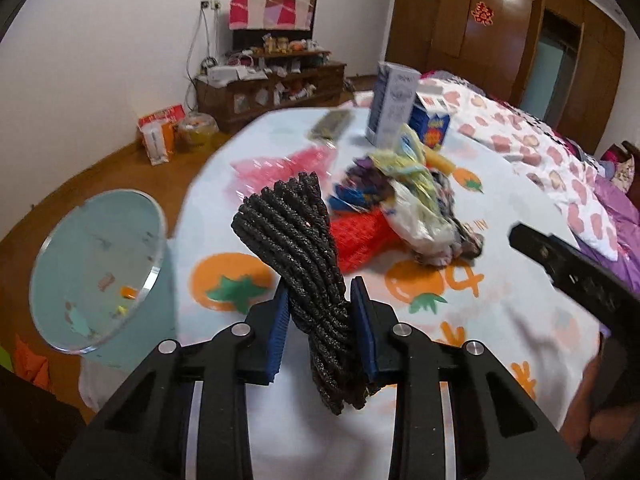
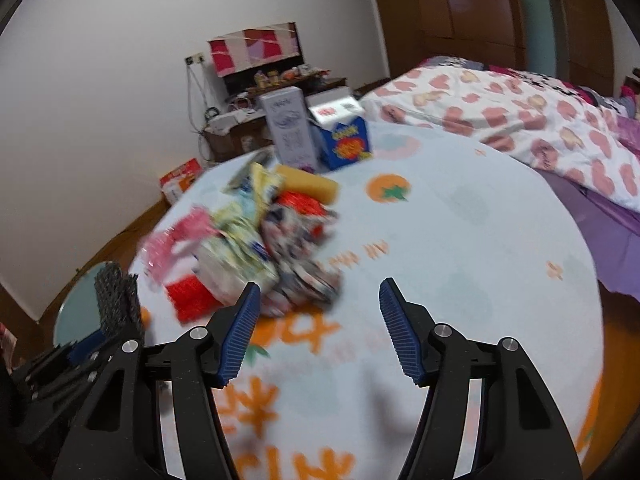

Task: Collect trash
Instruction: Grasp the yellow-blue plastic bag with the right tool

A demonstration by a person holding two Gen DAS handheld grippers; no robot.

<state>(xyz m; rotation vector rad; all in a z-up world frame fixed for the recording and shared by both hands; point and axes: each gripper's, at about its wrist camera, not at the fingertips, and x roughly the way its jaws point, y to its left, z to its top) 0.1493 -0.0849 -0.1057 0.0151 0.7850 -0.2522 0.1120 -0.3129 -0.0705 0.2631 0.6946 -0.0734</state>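
Left gripper (image 1: 320,312) angled down over table (image 1: 500,320), pads clamped on black rope bundle (image 1: 298,248), bin (image 1: 96,268) to its left, right gripper (image 2: 318,320) half-open, empty, beside wrapper pile (image 2: 256,248)

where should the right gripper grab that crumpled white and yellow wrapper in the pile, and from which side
Grip the crumpled white and yellow wrapper at its bulging near end, coming from the front edge of the table, where the open right gripper already points. That end juts toward the gripper and looks free, while its far part seems tangled with other wrappers, so a low pinch there likely lifts it alone.
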